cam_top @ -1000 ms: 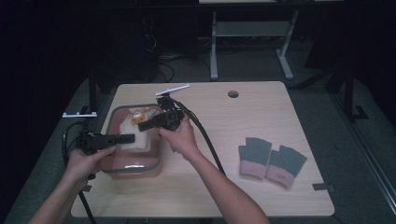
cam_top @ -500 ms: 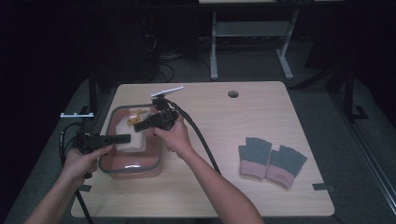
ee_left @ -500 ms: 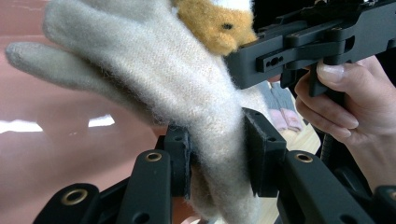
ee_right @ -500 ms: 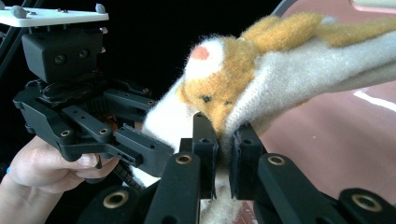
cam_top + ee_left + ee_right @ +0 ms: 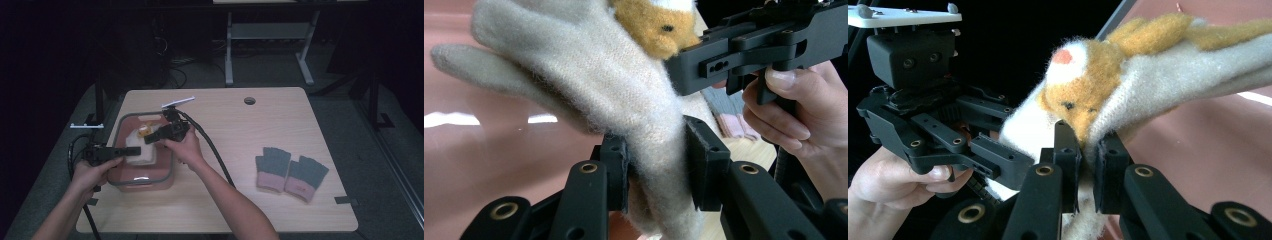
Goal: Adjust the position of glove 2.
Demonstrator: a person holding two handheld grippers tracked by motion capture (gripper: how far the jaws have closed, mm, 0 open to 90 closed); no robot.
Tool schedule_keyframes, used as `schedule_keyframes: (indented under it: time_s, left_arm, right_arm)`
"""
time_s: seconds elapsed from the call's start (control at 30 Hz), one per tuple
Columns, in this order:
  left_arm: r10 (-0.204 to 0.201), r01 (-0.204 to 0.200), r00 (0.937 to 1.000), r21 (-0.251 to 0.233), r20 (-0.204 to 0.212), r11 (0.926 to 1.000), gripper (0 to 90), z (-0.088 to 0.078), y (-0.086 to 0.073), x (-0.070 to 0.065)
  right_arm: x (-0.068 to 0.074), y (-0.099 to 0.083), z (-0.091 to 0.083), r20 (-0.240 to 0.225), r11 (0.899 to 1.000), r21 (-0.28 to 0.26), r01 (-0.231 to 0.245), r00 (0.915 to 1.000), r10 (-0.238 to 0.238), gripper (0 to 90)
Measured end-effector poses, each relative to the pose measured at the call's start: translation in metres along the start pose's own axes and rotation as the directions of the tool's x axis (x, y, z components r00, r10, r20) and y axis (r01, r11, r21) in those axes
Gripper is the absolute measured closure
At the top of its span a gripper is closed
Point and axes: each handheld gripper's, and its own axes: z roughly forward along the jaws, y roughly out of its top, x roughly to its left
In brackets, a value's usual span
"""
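Note:
A cream knitted glove [image 5: 589, 75] with an orange bear face [image 5: 654, 25] hangs between both grippers over a pinkish bin [image 5: 170, 172] with a grey rim. My left gripper [image 5: 656, 167] is shut on the glove's cuff end, with the wool squeezed between its pads. My right gripper [image 5: 1087, 155] is shut on the glove just below the bear face [image 5: 1075, 95]. In the high view the left gripper [image 5: 131, 151] comes in from the bin's left side and the right gripper [image 5: 150, 140] from its right. The glove [image 5: 140, 149] is stretched between them inside the rim.
A pair of grey and pink fingerless gloves [image 5: 292, 172] lies on the right of the wooden table [image 5: 280, 125]. A cable hole [image 5: 249, 100] sits near the far edge. The right gripper's black cable [image 5: 215, 152] runs across the table toward the front.
Both hands have sunk a little toward the bin, carrying the glove with them. Both grips on the glove are unchanged.

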Motion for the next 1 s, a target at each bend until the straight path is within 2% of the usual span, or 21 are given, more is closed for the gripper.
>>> schedule_keyframes:
  time_s: [0.33, 0.63, 1.0]
  left_arm:
    - [-0.019, 0.020, 0.9997, 0.015, -0.016, 0.9997, 65.6, 0.004, -0.004, 0.009]
    - [-0.024, 0.027, 0.9987, 0.052, -0.045, 0.9983, 65.8, 0.013, -0.008, 0.015]
    - [-0.043, 0.051, 0.9942, 0.080, -0.099, 0.9955, 65.8, 0.023, -0.012, 0.016]
  right_arm:
    - [-0.009, -0.002, 0.010, 0.005, 1.000, 0.017, -0.019, 0.9998, 0.019, 82.3]
    - [-0.020, -0.009, 0.018, 0.019, 0.998, 0.038, -0.044, 0.9989, 0.043, 81.9]
    - [-0.022, -0.012, 0.023, 0.102, 0.996, 0.083, -0.027, 0.9946, 0.018, 79.7]
